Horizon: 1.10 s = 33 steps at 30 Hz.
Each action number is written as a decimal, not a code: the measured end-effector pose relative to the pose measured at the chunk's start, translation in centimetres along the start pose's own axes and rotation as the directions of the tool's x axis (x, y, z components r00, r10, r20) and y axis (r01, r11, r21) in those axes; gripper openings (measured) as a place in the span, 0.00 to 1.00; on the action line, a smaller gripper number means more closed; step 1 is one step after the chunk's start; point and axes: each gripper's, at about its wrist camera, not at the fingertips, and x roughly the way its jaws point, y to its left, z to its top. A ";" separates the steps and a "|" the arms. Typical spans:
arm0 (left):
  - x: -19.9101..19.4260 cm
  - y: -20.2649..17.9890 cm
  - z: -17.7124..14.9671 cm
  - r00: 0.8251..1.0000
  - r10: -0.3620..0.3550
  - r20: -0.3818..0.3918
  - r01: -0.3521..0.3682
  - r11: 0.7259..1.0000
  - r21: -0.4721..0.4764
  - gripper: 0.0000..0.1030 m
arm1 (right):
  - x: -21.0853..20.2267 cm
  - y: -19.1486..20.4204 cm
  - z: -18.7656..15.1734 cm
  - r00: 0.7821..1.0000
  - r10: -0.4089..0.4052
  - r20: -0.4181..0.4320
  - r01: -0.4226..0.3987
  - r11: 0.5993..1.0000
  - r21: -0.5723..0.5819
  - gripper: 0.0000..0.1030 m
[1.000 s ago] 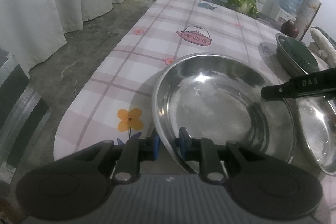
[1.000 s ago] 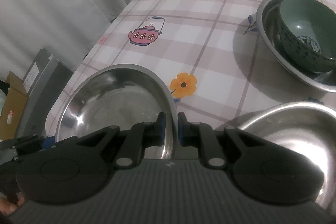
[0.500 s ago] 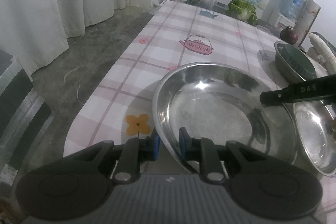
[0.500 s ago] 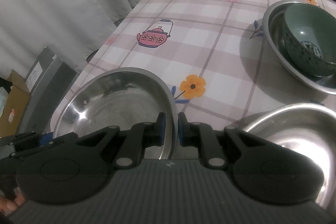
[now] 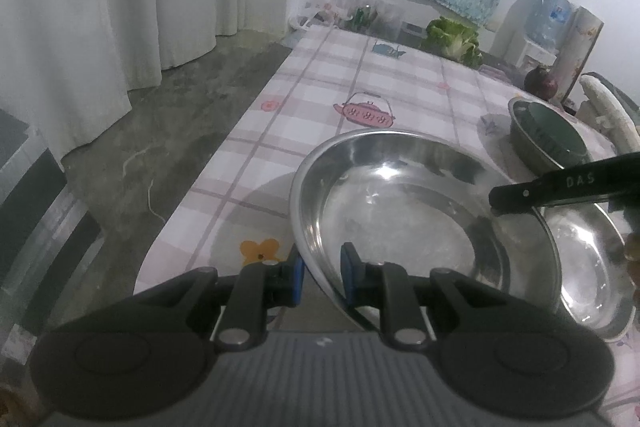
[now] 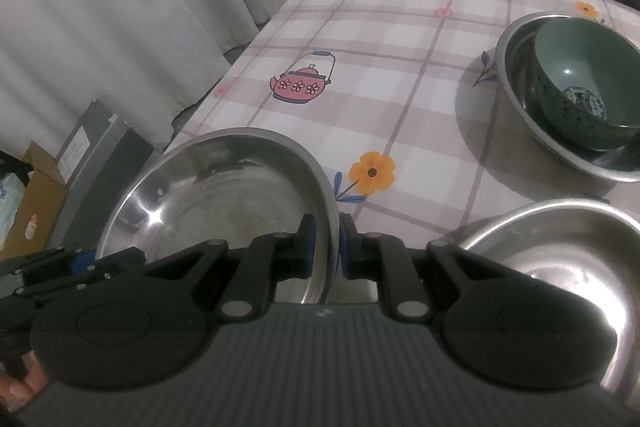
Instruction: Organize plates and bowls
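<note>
A large steel plate (image 5: 404, 211) is held off the table by both grippers. My left gripper (image 5: 321, 273) is shut on its near rim. My right gripper (image 6: 327, 243) is shut on the opposite rim, and the same plate shows in the right wrist view (image 6: 224, 203). The right gripper also shows in the left wrist view (image 5: 560, 187) at the plate's right edge. A second steel plate (image 6: 560, 259) lies on the table to the right; it also shows in the left wrist view (image 5: 588, 267). A green bowl (image 6: 588, 99) sits inside a third steel plate (image 6: 516, 75) further back.
The table (image 5: 320, 107) has a checked cloth with teapot and flower prints; its left edge drops to a concrete floor by white curtains. A cabbage (image 5: 454, 39), a water jug (image 5: 540, 15) and a dark round fruit (image 5: 540, 85) stand at the far end. Boxes (image 6: 36, 195) sit on the floor.
Both grippers have lifted the large steel plate higher above the table, keeping hold of its rims. The table and the other dishes look further below.
</note>
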 end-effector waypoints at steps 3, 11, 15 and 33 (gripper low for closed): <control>-0.5 -0.3 0.2 1.000 -0.004 0.013 0.004 1.000 0.007 0.19 | -0.6 -0.3 -0.1 1.000 0.006 0.010 -0.006 1.000 0.010 0.11; -2.3 -2.2 1.0 0.998 -0.024 0.057 0.022 0.999 0.042 0.19 | -3.6 -1.5 -0.7 0.998 0.022 0.062 -0.025 0.999 0.042 0.11; -2.8 -3.8 1.4 0.997 -0.040 0.071 0.035 0.997 0.070 0.19 | -5.4 -2.7 -1.3 0.995 0.024 0.092 -0.030 0.997 0.066 0.11; -1.0 -13.9 1.0 0.988 -0.149 0.032 0.138 0.965 0.225 0.19 | -12.7 -12.2 -7.0 0.984 -0.048 0.173 0.004 0.970 0.242 0.12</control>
